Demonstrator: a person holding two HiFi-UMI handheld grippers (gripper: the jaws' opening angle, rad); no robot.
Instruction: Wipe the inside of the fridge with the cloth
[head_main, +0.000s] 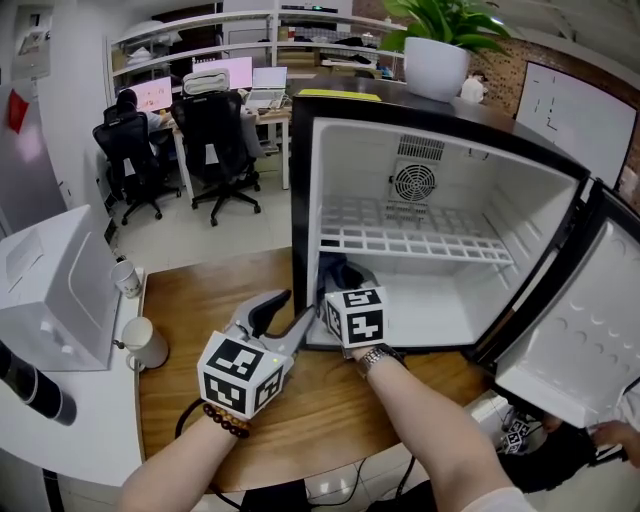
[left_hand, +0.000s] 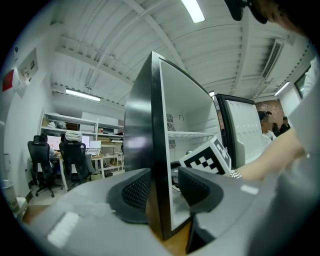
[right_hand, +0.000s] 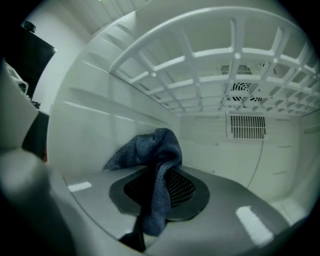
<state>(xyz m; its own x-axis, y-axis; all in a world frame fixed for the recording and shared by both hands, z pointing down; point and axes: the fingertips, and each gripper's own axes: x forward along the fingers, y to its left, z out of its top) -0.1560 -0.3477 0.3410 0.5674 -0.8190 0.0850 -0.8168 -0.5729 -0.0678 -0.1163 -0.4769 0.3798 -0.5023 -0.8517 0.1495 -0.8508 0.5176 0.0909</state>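
Observation:
A small fridge (head_main: 445, 305) stands open on the wooden table (head_main: 215, 295), white inside. My right gripper (head_main: 341, 291) reaches into its lower compartment at the left, under the wire shelf (head_main: 410, 240). It is shut on a dark blue cloth (right_hand: 152, 145), which bunches above the jaws and hangs down between them; the same cloth (head_main: 341, 270) shows beyond the marker cube. My left gripper (head_main: 285, 312) is level at the fridge's front left corner. Its jaws straddle the black-edged left wall (left_hand: 161, 150), one pad (left_hand: 137, 192) outside and one inside, closed on it.
The fridge door (head_main: 580, 330) hangs open to the right. A fan grille (head_main: 414, 182) sits in the back wall. Two white mugs (head_main: 127, 278) (head_main: 145, 343) and a white box (head_main: 50, 290) stand on the left. A potted plant (head_main: 437, 60) is on top.

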